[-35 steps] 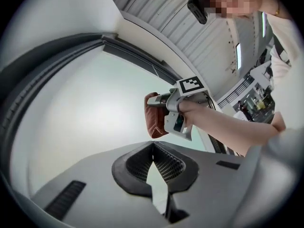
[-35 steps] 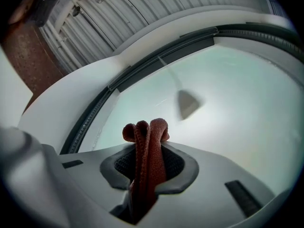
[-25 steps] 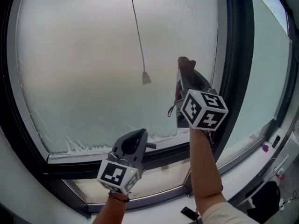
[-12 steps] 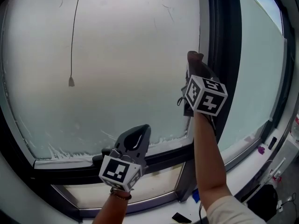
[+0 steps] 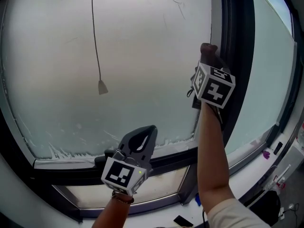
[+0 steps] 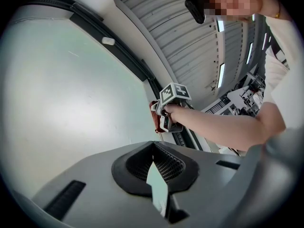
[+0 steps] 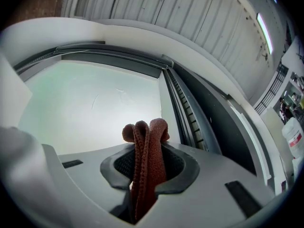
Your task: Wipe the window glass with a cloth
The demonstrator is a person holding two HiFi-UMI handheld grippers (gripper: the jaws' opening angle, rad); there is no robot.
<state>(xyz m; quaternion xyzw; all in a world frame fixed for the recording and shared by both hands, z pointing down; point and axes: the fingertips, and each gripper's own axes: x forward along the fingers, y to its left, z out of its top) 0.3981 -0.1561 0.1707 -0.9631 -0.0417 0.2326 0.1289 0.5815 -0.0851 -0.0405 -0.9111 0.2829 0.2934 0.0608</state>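
Note:
A reddish-brown cloth (image 5: 207,50) is pinched in my right gripper (image 5: 207,61), which is shut on it and held up against the right edge of the big frosted window glass (image 5: 142,51), beside the dark frame. In the right gripper view the folded cloth (image 7: 147,146) sticks out of the jaws toward the glass (image 7: 90,103). My left gripper (image 5: 142,139) hangs low by the pane's bottom edge, shut and holding nothing. The left gripper view shows the right gripper with the cloth (image 6: 154,117) at the glass (image 6: 61,94).
A thin pull cord (image 5: 94,37) with a small end weight (image 5: 102,87) hangs in front of the pane. A wide dark upright frame (image 5: 236,56) separates it from a second pane (image 5: 270,65) on the right. Below run the dark sill bar (image 5: 71,167) and a lower pane (image 5: 152,186).
My right gripper carried the cloth rightward across the glass to the pane's right edge and a little higher. The left gripper stayed low by the bottom edge.

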